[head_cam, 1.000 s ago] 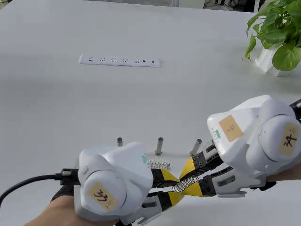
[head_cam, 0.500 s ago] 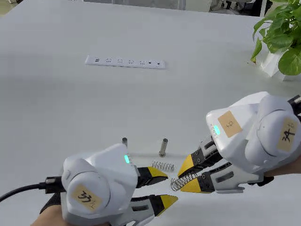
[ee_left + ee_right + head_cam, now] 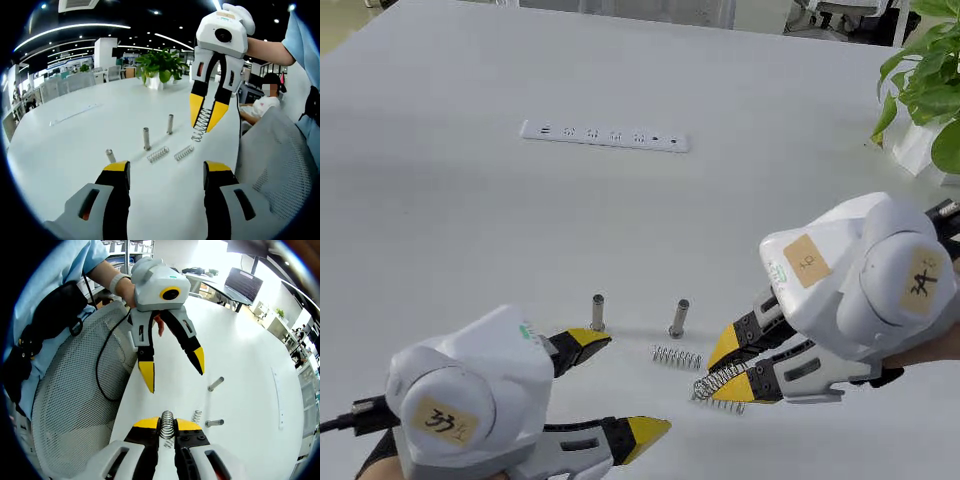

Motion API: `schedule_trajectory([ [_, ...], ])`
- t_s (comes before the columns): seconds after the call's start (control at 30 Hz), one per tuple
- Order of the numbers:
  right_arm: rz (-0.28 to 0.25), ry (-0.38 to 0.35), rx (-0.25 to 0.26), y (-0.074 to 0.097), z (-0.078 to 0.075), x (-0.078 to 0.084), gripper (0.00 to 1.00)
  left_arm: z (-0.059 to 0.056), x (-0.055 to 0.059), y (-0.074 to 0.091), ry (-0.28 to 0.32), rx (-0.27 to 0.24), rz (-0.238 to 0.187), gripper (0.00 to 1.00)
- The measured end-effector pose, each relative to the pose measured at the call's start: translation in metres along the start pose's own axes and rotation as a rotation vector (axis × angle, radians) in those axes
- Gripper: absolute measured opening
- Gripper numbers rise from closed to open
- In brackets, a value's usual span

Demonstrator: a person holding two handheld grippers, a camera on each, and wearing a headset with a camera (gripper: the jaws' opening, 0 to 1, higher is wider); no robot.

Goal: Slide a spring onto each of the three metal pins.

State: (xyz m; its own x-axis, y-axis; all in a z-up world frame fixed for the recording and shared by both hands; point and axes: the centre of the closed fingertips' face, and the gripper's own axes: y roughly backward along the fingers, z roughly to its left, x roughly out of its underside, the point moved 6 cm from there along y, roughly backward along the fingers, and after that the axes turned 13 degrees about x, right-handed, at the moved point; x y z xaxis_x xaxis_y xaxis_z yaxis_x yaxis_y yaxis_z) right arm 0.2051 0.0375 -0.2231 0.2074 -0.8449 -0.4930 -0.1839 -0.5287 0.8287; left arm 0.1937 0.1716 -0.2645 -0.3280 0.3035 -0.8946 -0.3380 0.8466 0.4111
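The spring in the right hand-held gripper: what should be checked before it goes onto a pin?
1. Spring gripped by the right hand-held gripper: ok, jaws shut on it.
2. Three pins upright and bare: ok.
3. Spring lined up over a pin: not ok, it hangs tilted, off to one side.
4. Left hand-held gripper open and empty: ok.
5. Two spare springs lying on the table: ok.
6. Spring's lower end undamaged: cannot tell.
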Motion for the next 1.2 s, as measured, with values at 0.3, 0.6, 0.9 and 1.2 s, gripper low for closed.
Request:
schedule_trajectory([
  [0.3, 0.021, 0.035, -0.008, 0.001, -0.008, -0.001, 0.07, 0.012, 0.007, 0.016, 0.008, -0.083, 0.001, 0.74],
  [0.6, 0.026, 0.087, -0.019, -0.001, -0.017, -0.007, 0.07, 0.02, 0.013, 0.026, 0.002, -0.144, 0.006, 0.92],
  [0.9, 0.023, 0.113, -0.015, -0.006, -0.025, -0.016, 0.07, 0.023, 0.015, 0.03, -0.002, -0.144, 0.004, 0.97],
  [1.2, 0.075, 0.13, -0.036, -0.015, -0.036, -0.02, 0.07, 0.027, 0.017, 0.03, -0.005, -0.13, 0.001, 0.95],
])
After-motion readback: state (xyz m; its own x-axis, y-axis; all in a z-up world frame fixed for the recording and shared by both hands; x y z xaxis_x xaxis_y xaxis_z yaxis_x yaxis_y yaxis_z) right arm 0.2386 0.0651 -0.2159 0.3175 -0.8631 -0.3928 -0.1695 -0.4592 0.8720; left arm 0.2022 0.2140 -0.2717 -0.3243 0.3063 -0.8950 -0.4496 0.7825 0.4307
